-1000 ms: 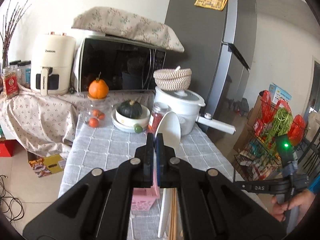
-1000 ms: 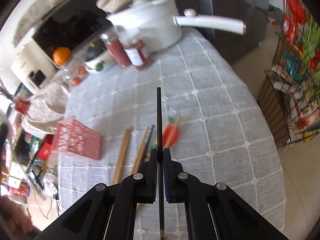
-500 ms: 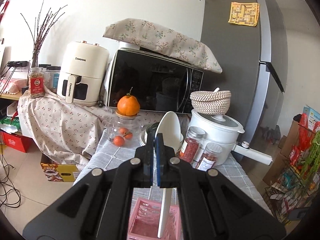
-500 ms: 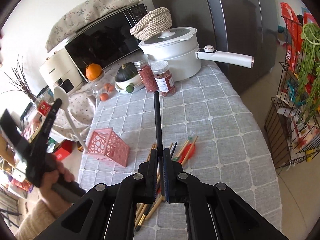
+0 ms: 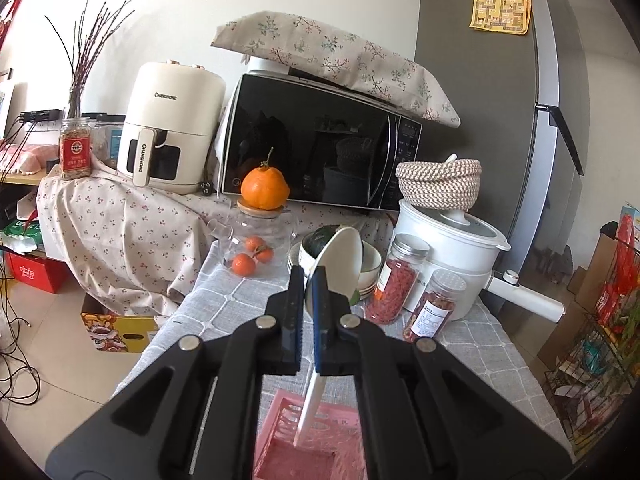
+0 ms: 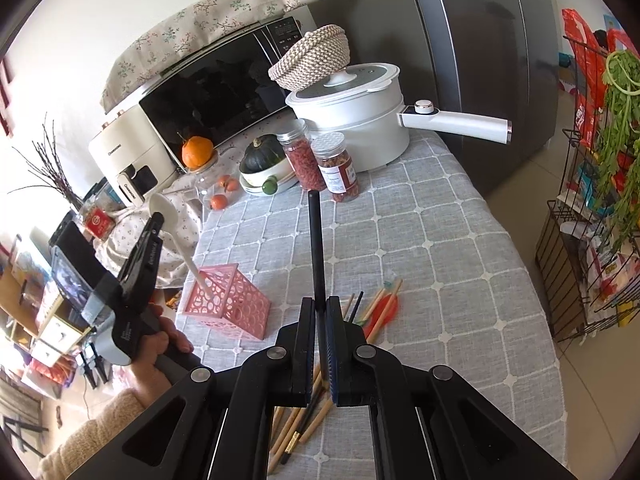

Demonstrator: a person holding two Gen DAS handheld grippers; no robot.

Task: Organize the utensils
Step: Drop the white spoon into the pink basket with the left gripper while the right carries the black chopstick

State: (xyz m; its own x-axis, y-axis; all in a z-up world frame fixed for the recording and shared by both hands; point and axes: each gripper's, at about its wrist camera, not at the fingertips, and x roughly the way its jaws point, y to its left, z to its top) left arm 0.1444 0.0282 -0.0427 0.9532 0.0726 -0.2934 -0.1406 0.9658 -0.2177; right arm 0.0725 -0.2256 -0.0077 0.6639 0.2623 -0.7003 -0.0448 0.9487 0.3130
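My left gripper (image 5: 307,280) holds a white spoon (image 5: 340,260) upright, jaws slightly parted around its neck. The spoon's handle reaches down into the pink utensil basket (image 5: 308,452) right below. In the right wrist view the left gripper (image 6: 154,220) stands over the pink basket (image 6: 228,304) with the spoon (image 6: 168,212) in it. My right gripper (image 6: 318,312) is shut on a black chopstick (image 6: 316,240) that points up, above several loose wooden and black chopsticks (image 6: 304,420) and orange-red utensils (image 6: 382,310) on the grey tablecloth.
At the table's far end stand a white pot with a long handle (image 6: 360,120), two spice jars (image 6: 336,168), a bowl with a squash (image 6: 264,160), a glass jar of oranges (image 5: 256,240) and a microwave (image 5: 320,152). A wire rack (image 6: 592,240) stands right of the table.
The left gripper has lowered the spoon's handle into the pink basket and its jaws have parted a little. The right gripper has risen with the black chopstick.
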